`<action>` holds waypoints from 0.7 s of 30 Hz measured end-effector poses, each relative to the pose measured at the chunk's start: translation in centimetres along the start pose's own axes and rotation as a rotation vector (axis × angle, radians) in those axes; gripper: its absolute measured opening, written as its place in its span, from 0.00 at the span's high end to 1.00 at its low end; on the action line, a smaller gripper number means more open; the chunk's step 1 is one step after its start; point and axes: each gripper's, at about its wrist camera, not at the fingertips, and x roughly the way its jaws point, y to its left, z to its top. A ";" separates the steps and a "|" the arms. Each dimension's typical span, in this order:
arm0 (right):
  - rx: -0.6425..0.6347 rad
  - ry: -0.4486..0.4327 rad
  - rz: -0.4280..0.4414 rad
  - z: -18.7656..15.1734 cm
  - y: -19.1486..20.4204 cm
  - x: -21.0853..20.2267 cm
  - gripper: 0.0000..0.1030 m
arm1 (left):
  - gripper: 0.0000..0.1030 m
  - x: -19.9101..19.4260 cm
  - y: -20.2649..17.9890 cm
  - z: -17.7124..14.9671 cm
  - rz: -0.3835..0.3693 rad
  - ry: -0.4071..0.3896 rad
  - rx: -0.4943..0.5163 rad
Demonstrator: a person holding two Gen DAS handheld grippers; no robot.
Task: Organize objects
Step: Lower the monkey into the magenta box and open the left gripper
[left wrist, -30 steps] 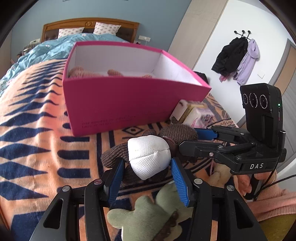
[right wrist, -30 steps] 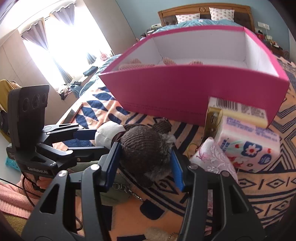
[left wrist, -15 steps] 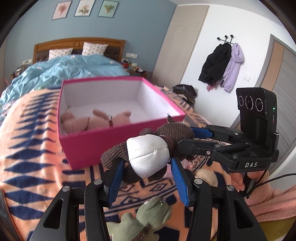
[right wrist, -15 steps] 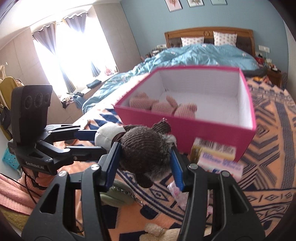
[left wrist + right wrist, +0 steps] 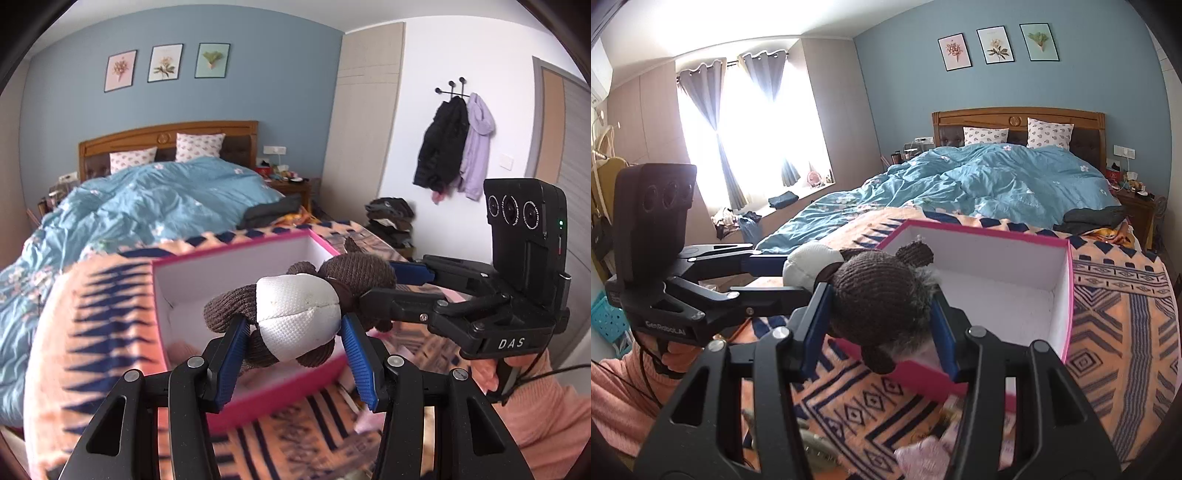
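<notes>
Both grippers hold one brown knitted plush toy with a white cloth end (image 5: 295, 314). My left gripper (image 5: 293, 354) is shut on the white end. My right gripper (image 5: 882, 325) is shut on the brown knitted head (image 5: 882, 295). The right gripper also shows in the left wrist view (image 5: 388, 284), at the right. The toy hangs above the near edge of an open pink box (image 5: 236, 254) with a white inside, which also shows in the right wrist view (image 5: 1067, 295). A pinkish plush (image 5: 181, 350) lies in the box, mostly hidden.
The box rests on an orange and navy patterned blanket (image 5: 1126, 317). A blue duvet (image 5: 979, 177) covers the bed beyond. A green plush (image 5: 816, 446) and pale packets (image 5: 923, 454) lie on the blanket below the grippers. Coats (image 5: 454, 147) hang on the right wall.
Both grippers have risen with the plush toy and moved toward the box. The box now sits lower in both views and the toy is over its near edge.
</notes>
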 end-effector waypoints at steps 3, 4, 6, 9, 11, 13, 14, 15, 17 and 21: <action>0.012 0.004 0.007 1.0 -0.9 1.4 0.48 | 0.50 1.3 1.1 1.1 0.031 -0.005 -0.007; 0.009 0.007 0.002 1.4 -1.3 2.2 0.48 | 0.50 2.0 1.6 1.4 0.042 0.000 -0.012; 0.006 0.018 -0.006 1.7 -1.8 3.4 0.48 | 0.50 3.1 2.4 1.6 0.054 0.014 -0.021; 0.005 0.048 -0.020 2.1 -2.8 5.4 0.48 | 0.50 5.0 3.7 1.9 0.064 0.036 -0.038; 0.004 0.064 -0.029 2.3 -3.3 6.4 0.48 | 0.50 6.4 4.5 2.1 0.070 0.051 -0.049; 0.007 0.084 -0.041 2.4 -3.9 7.4 0.48 | 0.50 7.8 5.1 2.2 0.074 0.075 -0.065; 0.005 0.099 -0.048 2.4 -4.3 8.0 0.48 | 0.50 8.3 5.4 2.1 0.073 0.087 -0.072; 0.007 0.112 -0.053 2.4 -4.6 8.6 0.48 | 0.50 9.2 5.8 2.1 0.076 0.105 -0.076; 0.017 0.149 -0.062 2.3 -5.3 9.9 0.48 | 0.50 10.4 6.4 1.9 0.075 0.134 -0.096; 0.017 0.199 -0.084 1.9 -6.2 11.6 0.48 | 0.49 12.4 7.2 1.5 0.091 0.193 -0.113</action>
